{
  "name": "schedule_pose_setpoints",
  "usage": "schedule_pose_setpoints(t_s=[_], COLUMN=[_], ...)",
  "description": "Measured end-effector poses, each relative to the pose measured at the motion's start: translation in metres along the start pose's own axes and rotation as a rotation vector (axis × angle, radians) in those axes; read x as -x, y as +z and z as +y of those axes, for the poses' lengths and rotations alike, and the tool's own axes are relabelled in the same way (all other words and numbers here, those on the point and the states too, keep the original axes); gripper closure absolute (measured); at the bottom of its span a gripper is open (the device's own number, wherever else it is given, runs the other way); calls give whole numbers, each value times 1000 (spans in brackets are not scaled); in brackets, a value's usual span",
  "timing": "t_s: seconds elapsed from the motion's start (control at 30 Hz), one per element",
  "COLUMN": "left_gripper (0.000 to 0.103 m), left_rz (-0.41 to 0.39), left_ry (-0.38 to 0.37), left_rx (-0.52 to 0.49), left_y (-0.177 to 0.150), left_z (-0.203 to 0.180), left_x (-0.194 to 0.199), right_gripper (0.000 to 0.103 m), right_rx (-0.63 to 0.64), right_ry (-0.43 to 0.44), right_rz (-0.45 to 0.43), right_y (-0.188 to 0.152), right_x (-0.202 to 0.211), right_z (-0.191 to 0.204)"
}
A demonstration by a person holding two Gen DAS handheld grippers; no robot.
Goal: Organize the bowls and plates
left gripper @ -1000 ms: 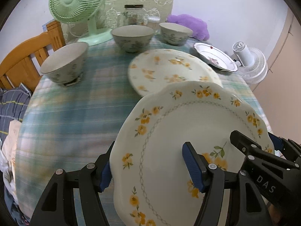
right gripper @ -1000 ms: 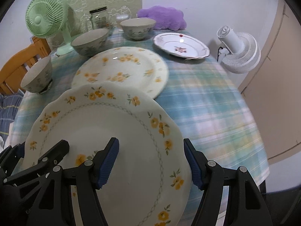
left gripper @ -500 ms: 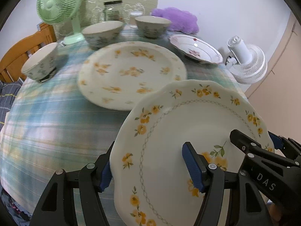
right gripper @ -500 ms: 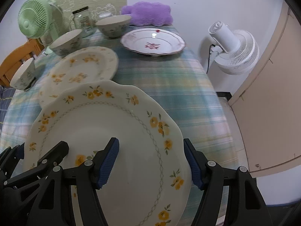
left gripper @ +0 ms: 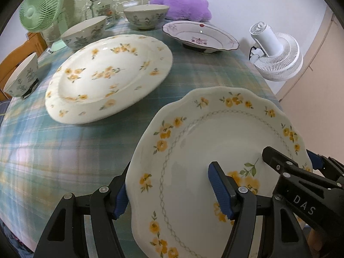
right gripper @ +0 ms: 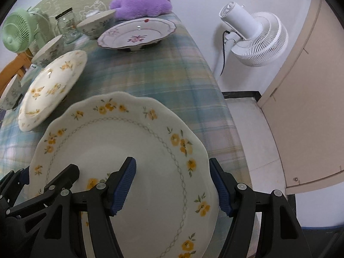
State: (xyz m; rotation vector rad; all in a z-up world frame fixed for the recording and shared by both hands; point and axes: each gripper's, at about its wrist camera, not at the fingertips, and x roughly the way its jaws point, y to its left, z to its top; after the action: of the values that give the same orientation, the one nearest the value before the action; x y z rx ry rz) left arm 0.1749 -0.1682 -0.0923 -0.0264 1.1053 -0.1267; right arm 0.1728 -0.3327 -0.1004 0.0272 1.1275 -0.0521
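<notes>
Both grippers hold one scalloped plate with yellow flowers (left gripper: 215, 150), also in the right wrist view (right gripper: 120, 154), above the table's near right part. My left gripper (left gripper: 169, 191) is shut on its left rim. My right gripper (right gripper: 174, 185) is shut on its right rim. A large round yellow-flower plate (left gripper: 107, 75) lies on the table to the left, also in the right wrist view (right gripper: 49, 88). A plate with purple flowers (left gripper: 200, 36) sits at the far right. Three floral bowls (left gripper: 83, 32), (left gripper: 146, 15), (left gripper: 20, 75) stand at the back and left.
The table has a plaid cloth (left gripper: 53, 150). A green fan (left gripper: 40, 8), a glass jar (left gripper: 101, 6) and a purple plush (left gripper: 180, 6) stand at the back. A white floor fan (right gripper: 253, 36) stands beyond the table's right edge. A wooden chair (left gripper: 13, 56) is at left.
Both grippers have carried the scalloped plate to the right along the table. The large plate and bowls have shifted left in view, and the purple-flower plate and white fan look nearer.
</notes>
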Motion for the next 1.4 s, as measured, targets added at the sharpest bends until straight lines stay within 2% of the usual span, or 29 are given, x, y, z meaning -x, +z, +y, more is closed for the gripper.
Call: schedule_pose_setpoints(t_s=[0.23,0.47,0.57,0.67,0.73,0.97,1.27,1.4], left_gripper=[33,33,29,20,17,7,6,6], left_rz=[5,8,18,14,0,-35,-82,-96], left_ry=[36,41,54,69,63,57,41,28], left_rx=[22,28,17,10,6,19,11,22], left_y=[8,11,13,16,18,23,26,32], left_z=[-1,1,1,3,7,31,72,99], left_x=[-5,-6,-5,3,12,40,69,78], right_gripper=[32,30,30,30,28,20,19,19], right_rx=[19,35,25,-24,-42,-36,-31,-44], right_ry=[33,58,78,125,124,91,61,51], right_rz=[15,12,15,29,29,-65,-135,-134], right_y=[9,16,18,19,19,25,24,26], right_x=[-9,-12,-12,-10,-4,34,68,76], right_z=[-2,0,-1,-9,-10,10,54,80])
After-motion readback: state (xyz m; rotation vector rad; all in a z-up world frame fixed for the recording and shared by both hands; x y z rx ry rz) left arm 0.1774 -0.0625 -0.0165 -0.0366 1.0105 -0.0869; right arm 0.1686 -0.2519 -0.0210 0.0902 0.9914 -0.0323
